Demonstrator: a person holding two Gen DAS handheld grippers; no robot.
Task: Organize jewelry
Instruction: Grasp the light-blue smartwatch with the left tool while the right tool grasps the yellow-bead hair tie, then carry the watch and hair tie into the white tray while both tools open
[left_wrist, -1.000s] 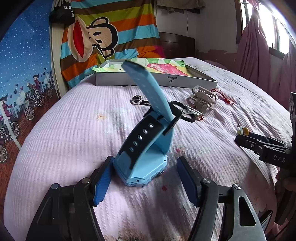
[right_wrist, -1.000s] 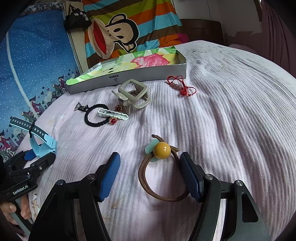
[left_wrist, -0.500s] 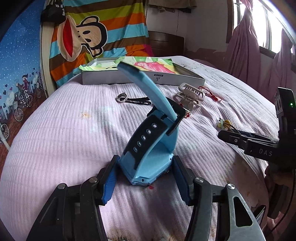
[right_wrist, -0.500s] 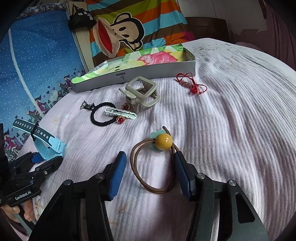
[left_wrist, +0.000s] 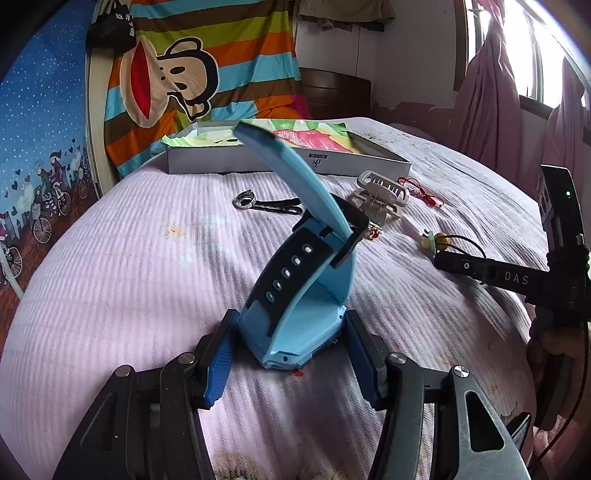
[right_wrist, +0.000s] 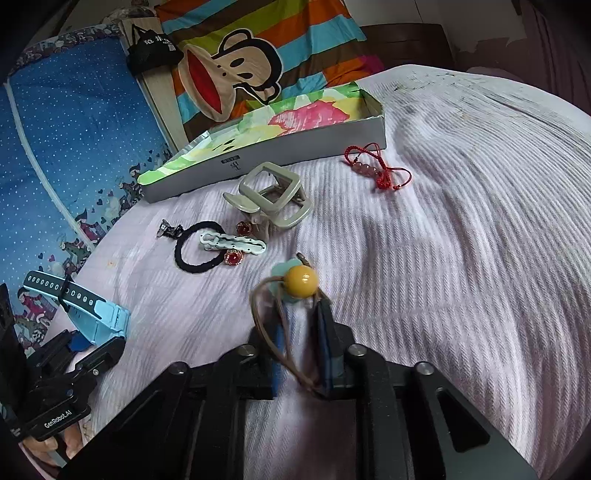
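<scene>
The light-blue plastic watch with a black perforated strap stands on the pale pink ribbed bedspread, strap arching upward. The left gripper has narrowed since a second ago: its blue pads now press both sides of the watch case, where earlier they stood clear of it. The right gripper has likewise drawn together, from wide apart to pinching the brown elastic hair tie with a yellow bead, whose loop is now squeezed narrow between the pads. Farther out lie a black hair loop, a grey claw clip and a red cord bracelet, unmoved, just beside the shallow grey box with a floral lining.
</scene>
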